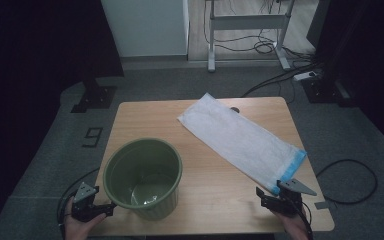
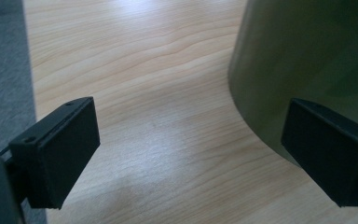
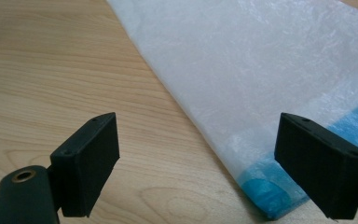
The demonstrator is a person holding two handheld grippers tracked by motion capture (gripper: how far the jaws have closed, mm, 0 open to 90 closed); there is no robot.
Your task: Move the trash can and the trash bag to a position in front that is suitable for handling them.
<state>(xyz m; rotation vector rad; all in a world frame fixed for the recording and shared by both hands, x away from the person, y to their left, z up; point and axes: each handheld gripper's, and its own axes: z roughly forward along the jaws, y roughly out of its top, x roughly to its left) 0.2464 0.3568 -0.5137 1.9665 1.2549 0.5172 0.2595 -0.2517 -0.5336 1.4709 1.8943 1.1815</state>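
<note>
My left gripper (image 1: 101, 210) sits at the table's (image 1: 215, 195) seven o'clock corner, jaws spread with nothing between them, just beside the green bin (image 1: 143, 177). My right gripper (image 1: 271, 194), at five o'clock, is likewise released, its jaws apart just short of the blue end of the white bag (image 1: 240, 140), which lies flat toward one o'clock.

A light wooden table (image 1: 145, 117) stands on grey carpet (image 1: 50, 150). Far behind it are a white desk frame (image 1: 247, 22) and tangled cables (image 1: 265, 47).
</note>
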